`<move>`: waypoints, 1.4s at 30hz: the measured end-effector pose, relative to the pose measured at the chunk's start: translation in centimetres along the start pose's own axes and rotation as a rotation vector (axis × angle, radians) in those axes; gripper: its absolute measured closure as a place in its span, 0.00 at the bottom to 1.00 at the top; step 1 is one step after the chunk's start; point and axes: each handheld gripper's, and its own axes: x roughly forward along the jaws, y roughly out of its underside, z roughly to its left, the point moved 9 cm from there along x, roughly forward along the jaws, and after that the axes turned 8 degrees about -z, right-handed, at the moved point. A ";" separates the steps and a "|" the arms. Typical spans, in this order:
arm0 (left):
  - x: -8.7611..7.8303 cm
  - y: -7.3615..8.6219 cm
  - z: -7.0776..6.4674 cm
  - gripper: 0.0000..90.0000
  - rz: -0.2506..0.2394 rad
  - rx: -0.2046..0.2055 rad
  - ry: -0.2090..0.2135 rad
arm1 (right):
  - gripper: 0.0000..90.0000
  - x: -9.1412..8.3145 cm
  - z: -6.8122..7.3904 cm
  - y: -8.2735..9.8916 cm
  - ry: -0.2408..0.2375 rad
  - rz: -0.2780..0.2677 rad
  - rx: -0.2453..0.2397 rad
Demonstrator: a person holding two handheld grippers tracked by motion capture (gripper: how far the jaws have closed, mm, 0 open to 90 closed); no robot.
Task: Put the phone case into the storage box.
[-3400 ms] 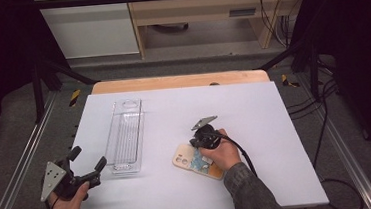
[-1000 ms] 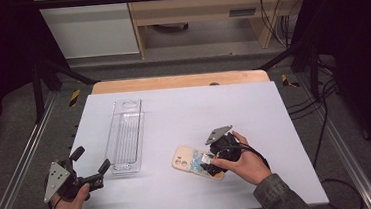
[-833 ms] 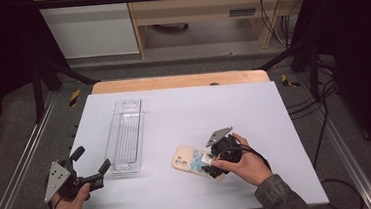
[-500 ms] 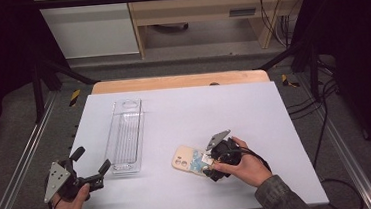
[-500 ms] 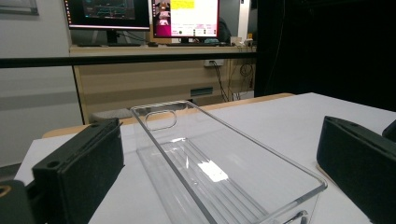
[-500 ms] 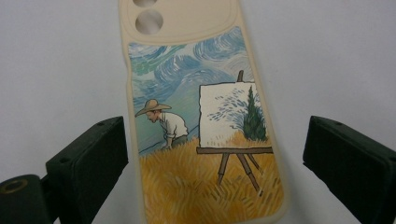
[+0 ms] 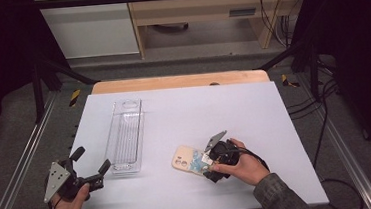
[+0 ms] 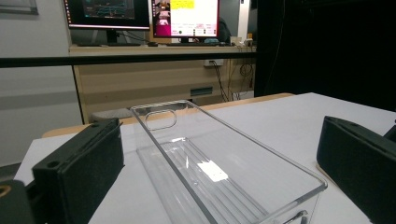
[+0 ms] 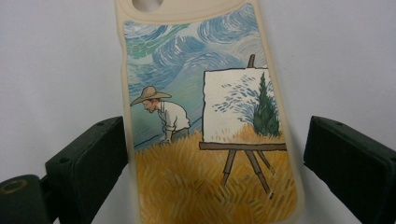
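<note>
— High view: where is the cream phone case (image 7: 192, 161) with the painted field scene found?
— Flat on the white table (image 7: 234, 105), straddled by the right gripper (image 7: 209, 164), jaws apart, left jaw touching.
— And the left gripper (image 7: 92, 167)?
— Held spread, facing the clear plastic tray (image 7: 125, 137).

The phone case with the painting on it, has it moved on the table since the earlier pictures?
No. The phone case lies at the same spot right of the clear plastic tray. The right gripper has shifted toward the near edge, jaws open around it.
</note>
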 end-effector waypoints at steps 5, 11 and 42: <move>0.0 0.0 0.0 0.01 0.001 0.000 0.002 | 0.07 0.2 0.1 0.2 -0.007 0.011 0.004; 0.0 0.0 0.0 0.01 0.001 0.001 0.003 | 0.07 0.5 0.1 0.4 -0.023 0.023 0.009; 0.1 0.0 -0.2 0.01 0.004 0.005 0.007 | 0.10 0.5 0.2 0.5 -0.030 0.046 -0.048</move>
